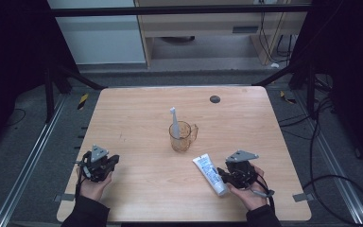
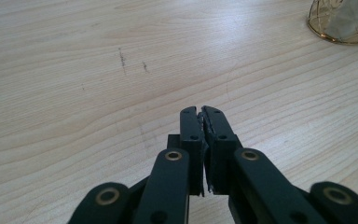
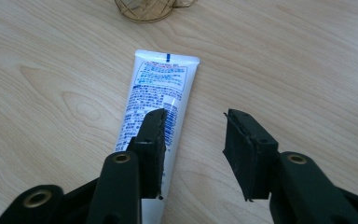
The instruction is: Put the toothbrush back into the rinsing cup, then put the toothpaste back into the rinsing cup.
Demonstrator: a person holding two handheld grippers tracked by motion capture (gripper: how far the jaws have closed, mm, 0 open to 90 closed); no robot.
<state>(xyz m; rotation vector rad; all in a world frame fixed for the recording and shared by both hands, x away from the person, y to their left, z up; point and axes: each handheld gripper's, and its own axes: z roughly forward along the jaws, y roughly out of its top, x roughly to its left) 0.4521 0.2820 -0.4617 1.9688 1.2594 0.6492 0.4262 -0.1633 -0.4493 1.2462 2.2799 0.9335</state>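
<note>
1. Table (image 1: 137,189): light wood top with a dark round spot (image 1: 214,99) near its far edge.
2. Tube (image 1: 210,174): white, with blue and red print, lying flat near the table's near right corner. Its flat crimped end points toward the mug and its cap end toward the near edge. In the right gripper view it lies under the left-hand jaw and runs up the picture toward the mug.
3. Right gripper (image 3: 193,140): held in the person's right hand just right of the tube, near the near edge. Jaws stand well apart with bare wood between them; one jaw overlaps the tube, and neither presses on it. Nothing is held.
4. Left gripper (image 2: 201,122): in the left hand near the table's near left corner, well apart from the tube. Jaws are closed pad to pad, with nothing between them.
5. Mug (image 1: 181,137): clear amber glass with a handle, standing upright about mid-table, beyond the tube.
6. Toothbrush (image 1: 174,122): white, standing in the mug, its top leaning slightly toward the left edge.
</note>
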